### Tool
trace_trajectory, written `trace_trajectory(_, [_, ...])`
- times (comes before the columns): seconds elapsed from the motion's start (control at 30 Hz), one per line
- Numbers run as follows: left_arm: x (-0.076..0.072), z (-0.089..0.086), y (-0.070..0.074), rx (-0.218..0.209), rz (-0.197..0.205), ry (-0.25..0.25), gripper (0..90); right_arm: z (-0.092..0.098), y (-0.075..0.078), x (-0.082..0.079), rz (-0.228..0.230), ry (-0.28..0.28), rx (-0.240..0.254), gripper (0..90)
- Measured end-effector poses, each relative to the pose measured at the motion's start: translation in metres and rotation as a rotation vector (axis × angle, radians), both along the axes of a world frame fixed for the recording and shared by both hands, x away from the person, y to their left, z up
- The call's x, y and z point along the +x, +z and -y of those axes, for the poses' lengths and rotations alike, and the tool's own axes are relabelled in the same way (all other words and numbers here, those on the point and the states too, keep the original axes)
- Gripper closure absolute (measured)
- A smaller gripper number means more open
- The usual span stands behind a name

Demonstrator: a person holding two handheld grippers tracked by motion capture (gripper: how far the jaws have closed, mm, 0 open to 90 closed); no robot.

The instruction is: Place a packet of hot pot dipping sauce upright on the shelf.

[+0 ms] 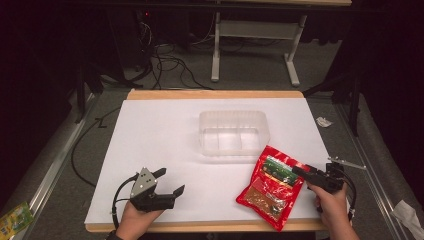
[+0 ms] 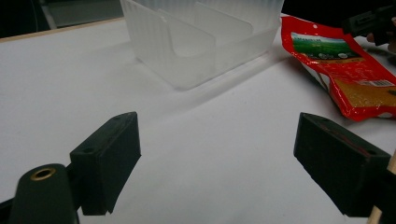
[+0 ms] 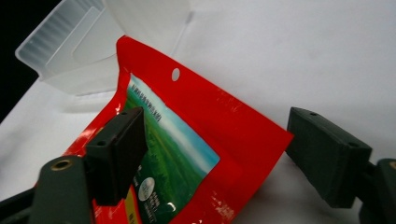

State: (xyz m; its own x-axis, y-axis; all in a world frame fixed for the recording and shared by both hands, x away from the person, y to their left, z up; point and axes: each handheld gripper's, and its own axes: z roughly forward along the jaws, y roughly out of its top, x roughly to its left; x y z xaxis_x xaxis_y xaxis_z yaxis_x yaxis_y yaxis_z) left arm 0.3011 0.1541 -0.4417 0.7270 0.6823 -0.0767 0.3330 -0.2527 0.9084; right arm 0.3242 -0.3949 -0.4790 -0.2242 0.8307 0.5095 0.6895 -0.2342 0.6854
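Observation:
A red snack packet (image 1: 272, 187) with a green label lies flat at the table's front right, also visible in the left gripper view (image 2: 345, 70). My right gripper (image 1: 300, 175) reaches over the packet's right upper edge. In the right gripper view the packet (image 3: 196, 140) curls up between the jaws of my right gripper (image 3: 215, 135), which stand wide and do not press on it. A clear plastic container (image 1: 233, 132) (image 2: 201, 37) (image 3: 70, 42) with dividers stands at the table's middle. At the front left rests my left gripper (image 1: 171, 181) (image 2: 219, 154), open over bare sheet.
A white sheet (image 1: 160, 140) covers the wooden table (image 1: 215, 94). Beyond the far edge are cables (image 1: 165, 65) and another table's legs (image 1: 216, 55). A green packet (image 1: 15, 217) lies on the floor at left, crumpled paper (image 1: 407, 212) at right.

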Motion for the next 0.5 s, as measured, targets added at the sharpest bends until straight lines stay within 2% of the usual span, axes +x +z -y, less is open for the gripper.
trace_trajectory(0.13, [0.0, 0.0, 0.0, -0.001, 0.001, 0.0, 15.3, 0.0, -0.001, -0.001, -0.005, 0.022, 0.016, 25.8])
trace_trajectory(0.23, [0.0, 0.0, 0.0, 0.002, 0.001, -0.001, 15.3, 0.0, -0.002, -0.002, -0.004, 0.047, 0.056, 32.7])
trace_trajectory(0.37, [0.0, 0.0, 0.0, 0.005, 0.003, -0.001, 15.3, 0.0, 0.0, -0.006, 0.022, 0.063, 0.085, 39.8])
trace_trajectory(0.4, [0.0, 0.0, 0.0, 0.005, 0.003, -0.001, 15.3, -0.001, 0.004, -0.01, 0.072, 0.076, 0.106, 44.5])
trace_trajectory(0.43, [0.0, 0.0, 0.0, 0.006, 0.003, -0.001, 15.3, 0.0, 0.006, -0.012, 0.089, 0.084, 0.115, 48.2])
trace_trajectory(0.5, [0.0, 0.0, 0.0, 0.007, 0.003, -0.002, 15.4, -0.002, 0.01, -0.016, 0.137, 0.127, 0.163, 51.1])
